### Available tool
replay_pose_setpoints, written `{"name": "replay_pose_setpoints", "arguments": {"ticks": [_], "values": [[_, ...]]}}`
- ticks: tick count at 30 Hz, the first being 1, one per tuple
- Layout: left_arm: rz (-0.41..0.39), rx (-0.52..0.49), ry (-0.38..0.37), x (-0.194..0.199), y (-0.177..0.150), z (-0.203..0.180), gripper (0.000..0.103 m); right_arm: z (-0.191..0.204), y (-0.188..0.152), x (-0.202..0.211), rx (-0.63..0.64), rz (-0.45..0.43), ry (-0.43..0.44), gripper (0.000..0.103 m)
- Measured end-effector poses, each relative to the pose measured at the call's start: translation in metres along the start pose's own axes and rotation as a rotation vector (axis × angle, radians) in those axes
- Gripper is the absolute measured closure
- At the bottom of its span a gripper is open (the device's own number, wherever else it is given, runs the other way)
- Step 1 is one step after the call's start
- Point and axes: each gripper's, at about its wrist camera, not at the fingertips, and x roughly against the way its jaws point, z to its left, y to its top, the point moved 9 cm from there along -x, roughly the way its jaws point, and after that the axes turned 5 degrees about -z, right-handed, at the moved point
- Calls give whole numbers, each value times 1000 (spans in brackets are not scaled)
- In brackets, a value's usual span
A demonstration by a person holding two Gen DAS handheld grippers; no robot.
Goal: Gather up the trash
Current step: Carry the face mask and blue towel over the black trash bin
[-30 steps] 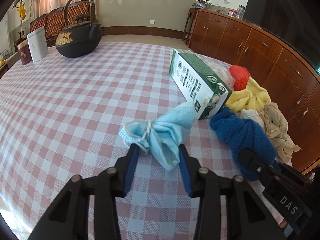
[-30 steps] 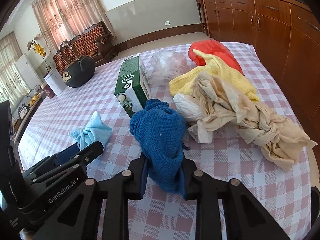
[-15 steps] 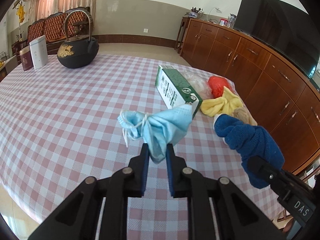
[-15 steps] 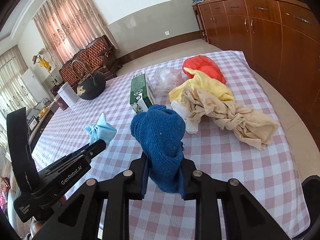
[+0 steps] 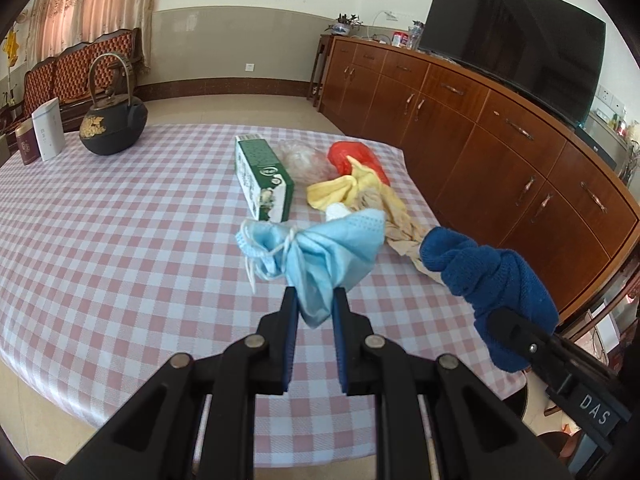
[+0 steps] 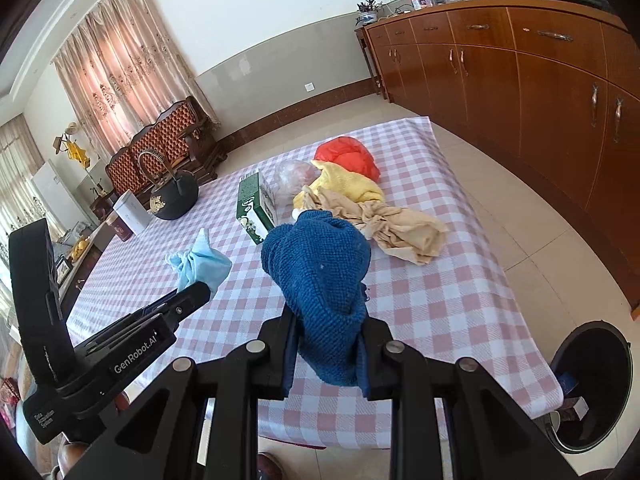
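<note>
Right wrist: black bin [image 6: 592, 384] holds a dark blue item [image 6: 567, 382].

Both views are bright with daylight, which comes through the pink curtains [image 6: 120, 64] at upper left and blows them out slightly. Fisheye bending curves the cabinet [image 5: 480, 132] at right, and black corners ring each frame. Focus is crisp throughout (no motion blur). Faint glare sits on the floor tiles [image 6: 532, 216]; shadows are soft.

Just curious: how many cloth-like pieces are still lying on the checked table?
3: a red one, a yellow one and a beige one, bunched together beside the green box. More may hide underneath.
</note>
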Motion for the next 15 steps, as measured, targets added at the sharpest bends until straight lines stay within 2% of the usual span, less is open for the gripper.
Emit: {"name": "replay_pose_setpoints", "arguments": {"ticks": [15], "values": [[27,-124,-144,12,-22,-102,85,-86,-7,84,-114,-89,-138,77]]}}
